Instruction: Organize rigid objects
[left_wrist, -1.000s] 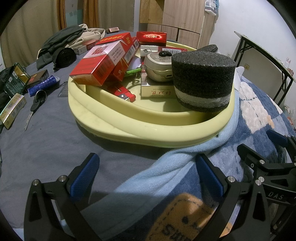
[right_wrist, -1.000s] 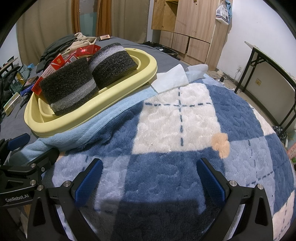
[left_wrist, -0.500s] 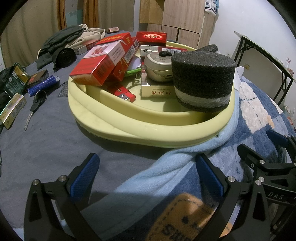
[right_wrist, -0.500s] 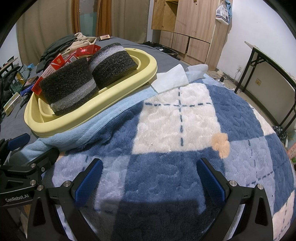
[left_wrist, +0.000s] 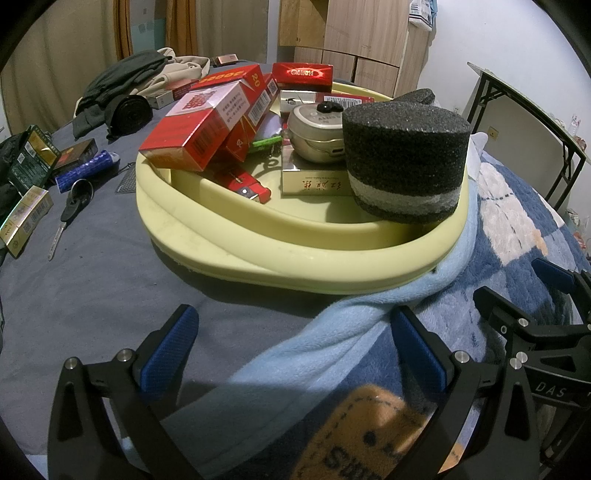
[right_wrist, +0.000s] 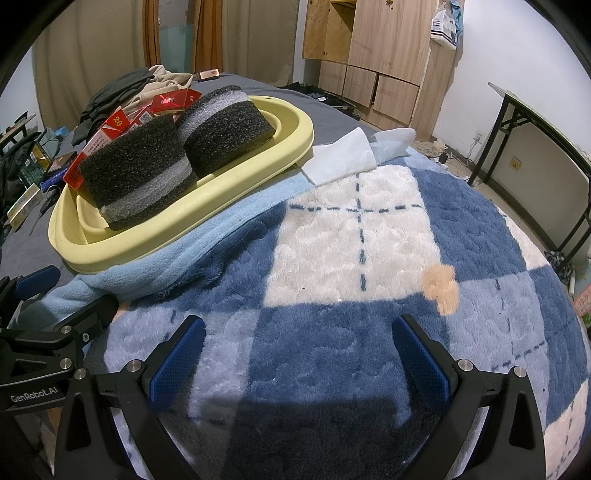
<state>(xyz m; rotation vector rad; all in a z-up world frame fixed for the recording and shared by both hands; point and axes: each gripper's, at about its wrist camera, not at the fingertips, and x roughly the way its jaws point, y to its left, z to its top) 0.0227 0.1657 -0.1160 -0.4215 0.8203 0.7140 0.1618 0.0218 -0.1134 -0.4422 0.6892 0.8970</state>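
Mostly done: yellow basin, ahead of the left gripper, already holds red boxes, a tin and foam blocks. Left to collect, by my read: scissors and green boxes, far left. Only the right view shows the second block. Right gripper over the blanket; both jaws apart, empty.

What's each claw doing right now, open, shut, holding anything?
Left claw: open, empty, above the grey sheet and light blue fleece blanket.
Right claw: open, empty, above the blue-and-white checked blanket.
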